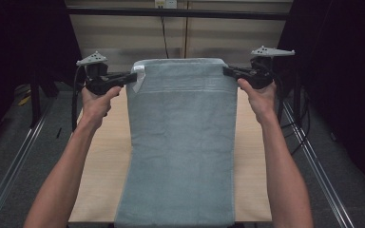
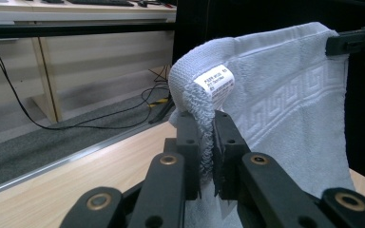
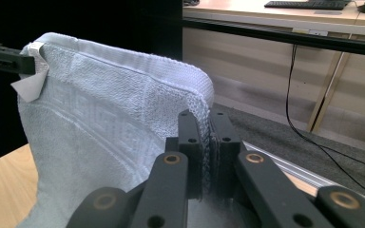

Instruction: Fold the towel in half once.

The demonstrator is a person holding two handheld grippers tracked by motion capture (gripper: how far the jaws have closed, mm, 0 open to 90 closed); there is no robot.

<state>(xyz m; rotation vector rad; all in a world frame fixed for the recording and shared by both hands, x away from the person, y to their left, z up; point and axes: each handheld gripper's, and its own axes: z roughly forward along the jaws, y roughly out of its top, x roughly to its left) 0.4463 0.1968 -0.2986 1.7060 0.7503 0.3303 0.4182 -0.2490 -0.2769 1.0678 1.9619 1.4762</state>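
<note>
towel count: 1, grey-blue [image 1: 180, 142]; woven key-pattern band near its top edge.
label count: 1 white tag [image 2: 215, 81], sewn at the towel's L top corner, folded outward.
gripper count: 2, one per hand.
L gripper [image 1: 134, 77]: jaws clamped tight on towel's L top corner; cloth bunched betw. the pads in the left gripper view [image 2: 208, 142].
R gripper [image 1: 225, 71]: jaws pinched closed on R top corner; edge of cloth squeezed betw. pads in the right gripper view [image 3: 207, 142].
towel long axis: runs from near edge of table [image 1: 102, 161] toward far edge, down the middle of it.
towel pose: far end lifted off the table, top edge stretched level betw. the 2 grippers; cloth hangs from there in a curve; near end drapes over the near edge.
width: short axis lies L-R, parallel to near edge; bare wood strip each side.
hands: L hand [image 1: 97, 97], R hand [image 1: 261, 95], forearms come in from bottom, roughly symmetric, well apart.
gripper aim: both point inward at each other along the top edge.
</note>
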